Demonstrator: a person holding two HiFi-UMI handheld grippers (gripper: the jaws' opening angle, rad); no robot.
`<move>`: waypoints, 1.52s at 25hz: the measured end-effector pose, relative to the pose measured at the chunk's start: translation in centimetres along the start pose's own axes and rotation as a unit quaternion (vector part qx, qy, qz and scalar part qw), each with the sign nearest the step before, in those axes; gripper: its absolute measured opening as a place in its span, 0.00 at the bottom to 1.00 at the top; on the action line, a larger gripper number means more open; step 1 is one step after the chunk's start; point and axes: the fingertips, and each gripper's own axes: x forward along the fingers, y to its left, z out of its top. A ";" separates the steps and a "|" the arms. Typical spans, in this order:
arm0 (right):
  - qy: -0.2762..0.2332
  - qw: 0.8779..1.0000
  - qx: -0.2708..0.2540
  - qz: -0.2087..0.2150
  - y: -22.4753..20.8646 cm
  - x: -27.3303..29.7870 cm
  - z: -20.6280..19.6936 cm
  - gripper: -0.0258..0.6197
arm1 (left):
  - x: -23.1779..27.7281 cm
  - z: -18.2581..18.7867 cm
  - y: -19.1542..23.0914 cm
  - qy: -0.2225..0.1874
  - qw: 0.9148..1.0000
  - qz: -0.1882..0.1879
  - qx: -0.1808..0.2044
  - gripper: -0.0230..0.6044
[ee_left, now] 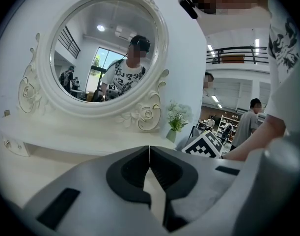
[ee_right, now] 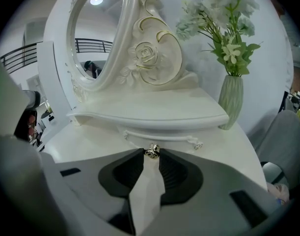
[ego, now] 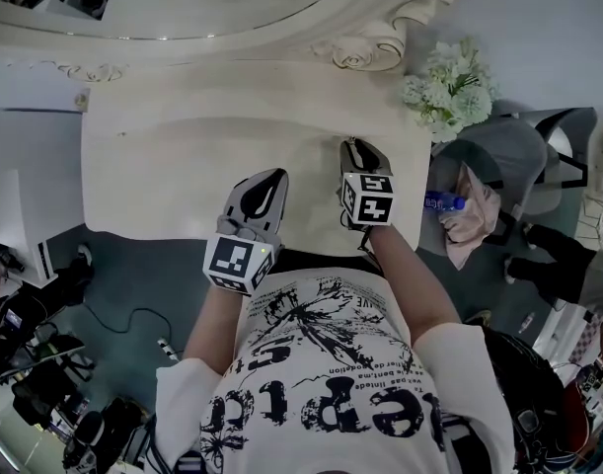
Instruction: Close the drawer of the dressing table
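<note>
Drawer (ee_right: 175, 137), its knob (ee_right: 151, 151) pinched in your right gripper (ee_right: 151, 154) jaws, left gripper (ee_left: 149, 150) jaws closed and empty: push straight toward the mirror (ee_right: 96, 38), keeping level.

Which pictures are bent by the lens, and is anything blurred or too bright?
Left gripper view: fisheye bend, dark corners, the mirror bulging; mosaic patches hide faces. Right gripper view: the same bend, yet vase and drawer knob stay sharp. Head view: soft even light, pale tabletop, no hard shadows.
</note>
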 end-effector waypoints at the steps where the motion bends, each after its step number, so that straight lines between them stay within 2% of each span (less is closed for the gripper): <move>1: 0.000 1.000 -0.001 -0.002 0.0 0.2 0.2 0.21 | 0.0 0.1 0.1 0.000 1.000 0.001 0.000 0.07; 8: 0.001 1.000 -0.005 -0.010 -0.4 1.0 1.0 0.21 | -0.2 0.5 0.8 0.001 1.000 0.008 0.004 0.07; 14: 0.021 0.999 -0.031 -0.019 -0.1 0.7 1.3 0.22 | -0.9 0.7 1.4 0.000 1.000 0.012 0.005 0.07; 20: -0.011 0.999 -0.009 -0.032 0.2 -2.0 2.3 0.22 | -0.8 1.0 0.6 -0.005 1.000 -0.008 0.014 0.07; 23: -0.039 0.999 -0.006 -0.029 1.3 -4.6 3.0 0.21 | -1.3 1.5 0.2 -0.012 1.000 -0.015 0.019 0.07; 28: -0.112 0.993 -0.028 -0.029 3.3 -9.2 5.9 0.10 | -2.7 3.3 0.4 -0.033 0.998 -0.023 0.037 0.07; 33: -0.205 0.976 -0.066 -0.031 5.6 -14.3 9.2 0.07 | -4.4 5.5 1.5 -0.061 0.997 -0.017 0.053 0.07; 38: -0.264 0.961 -0.078 -0.019 7.9 -17.9 10.6 0.07 | -6.0 7.8 2.2 -0.087 0.994 -0.010 0.071 0.07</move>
